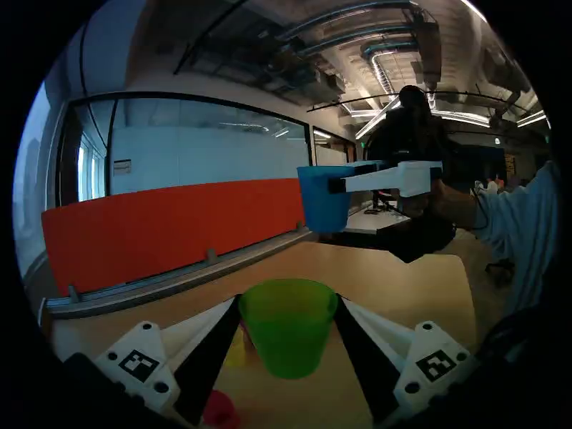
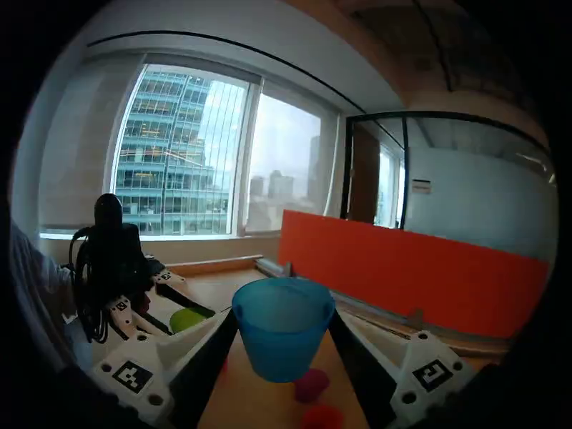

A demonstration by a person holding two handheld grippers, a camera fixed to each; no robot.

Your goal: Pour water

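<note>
My left gripper is shut on a green plastic cup, held upright just above the wooden table. Farther off and higher, the right gripper holds a blue cup upright in the air, with a hand behind it. In the right gripper view, my right gripper is shut on the blue cup. To its lower left the left gripper carries the green cup. I cannot see into either cup.
An orange partition runs along the table's far edge. Small pink cups and a yellow object lie on the table below the grippers. A person's sleeve is at the right. Windows stand behind.
</note>
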